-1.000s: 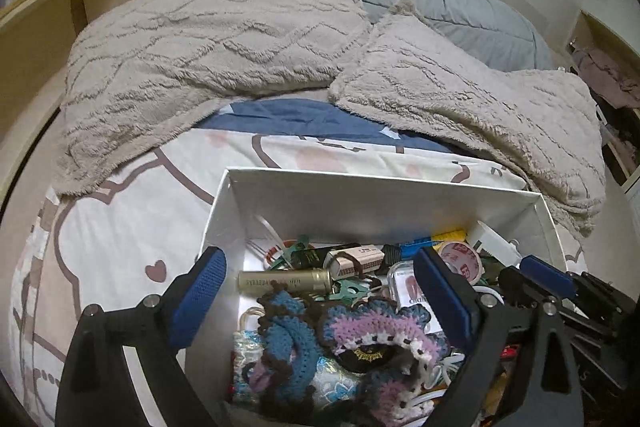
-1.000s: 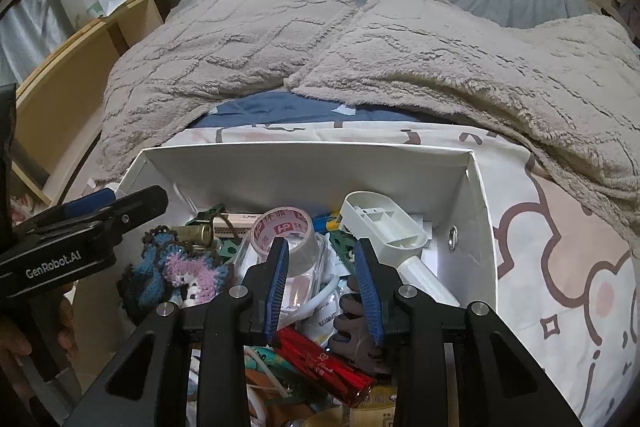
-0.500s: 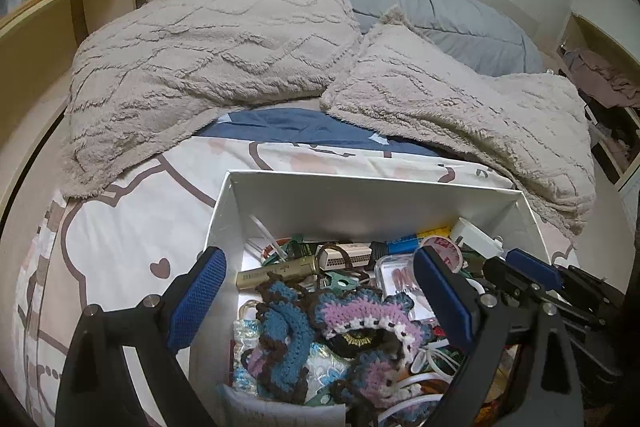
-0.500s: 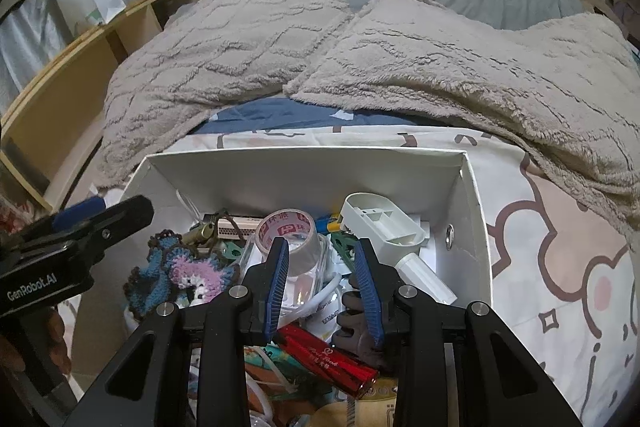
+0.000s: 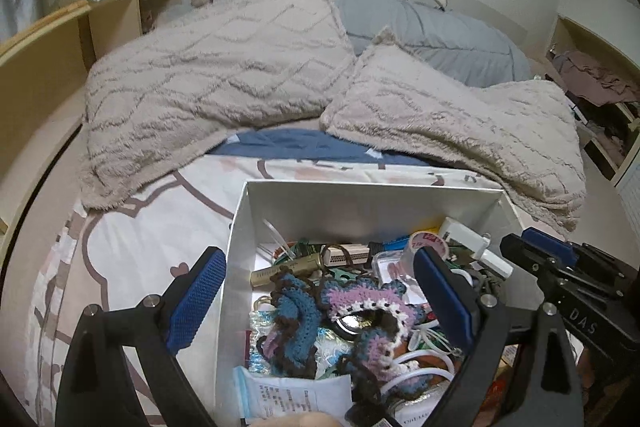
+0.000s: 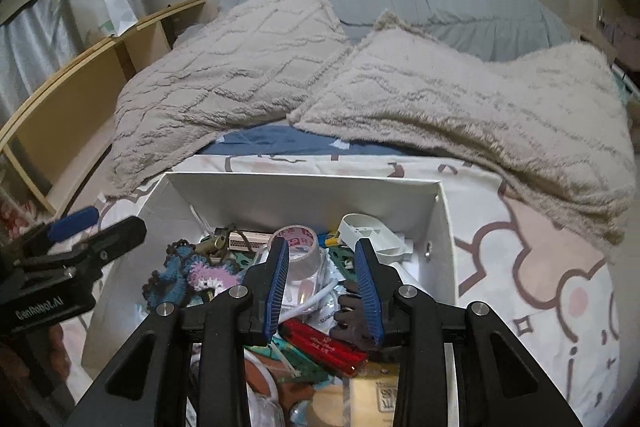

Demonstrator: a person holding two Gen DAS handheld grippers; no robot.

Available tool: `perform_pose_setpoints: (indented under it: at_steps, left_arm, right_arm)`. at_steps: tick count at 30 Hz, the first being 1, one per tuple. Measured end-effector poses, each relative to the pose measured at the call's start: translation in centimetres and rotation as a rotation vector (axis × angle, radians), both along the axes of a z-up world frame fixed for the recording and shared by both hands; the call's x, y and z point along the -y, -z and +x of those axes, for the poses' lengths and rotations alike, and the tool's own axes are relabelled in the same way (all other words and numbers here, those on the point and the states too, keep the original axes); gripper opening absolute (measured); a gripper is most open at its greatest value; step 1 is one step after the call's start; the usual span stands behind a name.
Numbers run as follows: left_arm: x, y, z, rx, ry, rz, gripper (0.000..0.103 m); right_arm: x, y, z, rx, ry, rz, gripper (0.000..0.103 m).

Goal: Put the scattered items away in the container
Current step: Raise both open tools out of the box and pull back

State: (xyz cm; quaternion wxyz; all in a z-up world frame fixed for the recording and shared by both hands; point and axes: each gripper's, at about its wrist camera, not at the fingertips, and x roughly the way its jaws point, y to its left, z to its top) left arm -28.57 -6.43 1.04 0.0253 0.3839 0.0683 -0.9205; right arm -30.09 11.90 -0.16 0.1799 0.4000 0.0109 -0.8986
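Bedroom, patterned bedsheet [image 5: 132, 239] under box. Left gripper [image 5: 316, 295] jaws spread wide, empty, straddling left wall of white box [image 5: 360, 203]. Right gripper [image 6: 322, 287] jaws parted, empty, above tape roll [image 6: 296, 239]. Crochet piece [image 5: 344, 311], clutter inside. Tidying looks near done; next: scan bed for strays.

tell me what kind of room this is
Most likely a bedroom: the white box sits on a made bed with two fuzzy beige pillows and a grey duvet, wooden shelving alongside.

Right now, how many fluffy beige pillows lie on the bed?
2. One pillow lies at the left, the other pillow at the right, overlapping at the middle. More may be hidden.
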Motion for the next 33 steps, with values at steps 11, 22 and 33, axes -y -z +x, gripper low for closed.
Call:
perform_pose_setpoints:
  at_steps: [11,22,33]
  left_arm:
    - [-1.3,-2.4,3.8,-0.105,0.033,-0.057,0.096]
    - [-2.5,-3.3,8.4,-0.185,0.054,-0.116,0.101]
    - [-3.5,-2.6,11.8,-0.215,0.063,-0.154,0.103]
  right_arm:
    - [-1.0,-1.4,3.4,-0.072,-0.005,0.018,0.035]
    - [-1.7,-2.5,7.8,-0.14,-0.017,0.009,0.035]
    - [-2.4,-2.6,11.7,-0.214,-0.005,0.031,0.035]
